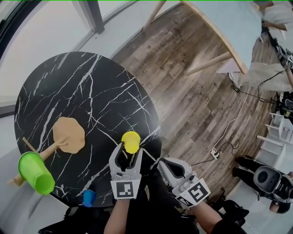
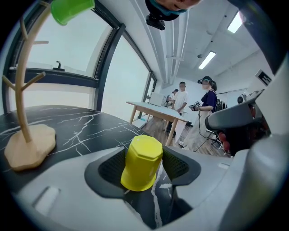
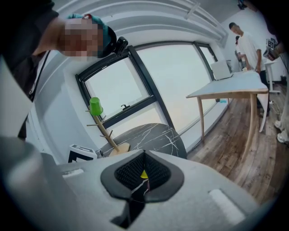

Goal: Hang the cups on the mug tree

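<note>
A yellow cup (image 1: 131, 141) stands upside down on the black marble table (image 1: 91, 91), near its front edge. My left gripper (image 1: 129, 149) is open with its jaws on either side of the cup (image 2: 142, 162); a sliver of table shows beside the right pad. On the left, the wooden mug tree (image 1: 68, 135) carries a green cup (image 1: 35, 172) on one branch (image 2: 72, 10). A small blue cup (image 1: 89, 198) sits at the near table edge. To the right of the left one and off the table's edge, my right gripper (image 1: 164, 163) is shut and empty (image 3: 143, 173).
Beyond the round table's right edge is wooden floor with cables (image 1: 224, 146). A light table on wooden legs (image 1: 219, 23) stands farther back. People stand by it (image 2: 180, 101). A grey device (image 1: 268, 180) sits on the floor at right.
</note>
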